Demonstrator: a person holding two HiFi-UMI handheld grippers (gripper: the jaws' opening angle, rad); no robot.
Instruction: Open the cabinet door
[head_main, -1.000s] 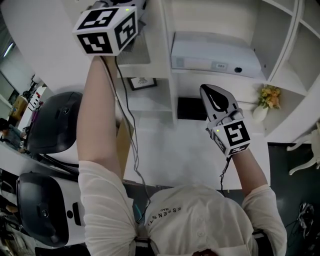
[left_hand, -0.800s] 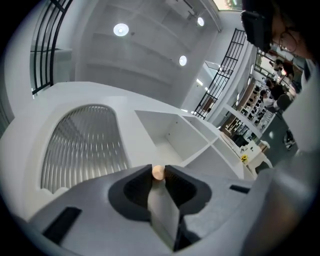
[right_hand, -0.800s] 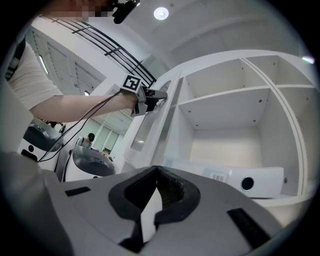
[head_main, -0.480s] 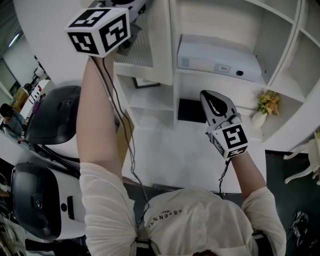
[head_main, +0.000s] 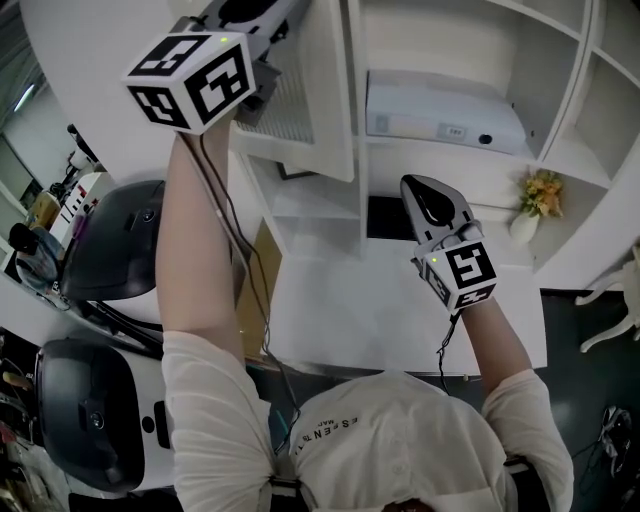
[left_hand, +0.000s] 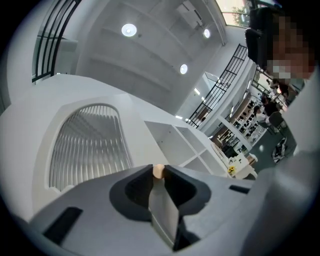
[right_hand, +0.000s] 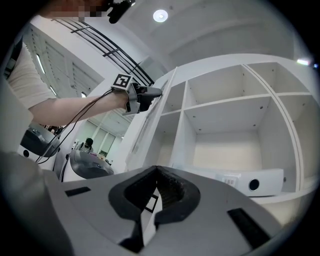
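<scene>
Cabinet door (head_main: 305, 110): white, with a ribbed arched pane. It stands swung partly out from the shelf unit at the far left. In the right gripper view it shows almost edge-on, left of the open compartments.
Knob (left_hand: 158, 170): small and pale tan, on the door, caught between the tips of the left gripper.
Left gripper (left_hand: 158, 176): held high at the far left on an outstretched arm. Its jaws have just been closing and now clamp the knob. The door's white edge runs down between them.
Marker cube (head_main: 190, 80): black-and-white squares, on the left gripper, near side of the door.
Right gripper (right_hand: 156, 169): jaws closed together with nothing between them. It is held lower and to the right, over the worktop, pointing toward the shelves and well apart from the door.
Shelf unit (right_hand: 227, 102): white, with several open compartments, the upper ones bare.
White device (head_main: 440, 112): a long box with a round dark lens on its front, lying on a shelf just right of the door.
Vase of yellow flowers (head_main: 535, 200): on a shelf at the far right.
Dark flat object (head_main: 385, 217): at the far edge of the worktop, beside the right gripper's tip. I cannot tell what it is.
Worktop (head_main: 340, 310): white, between the person and the shelves.
Dark-domed machines (head_main: 105, 250): on the left, beside the worktop.
</scene>
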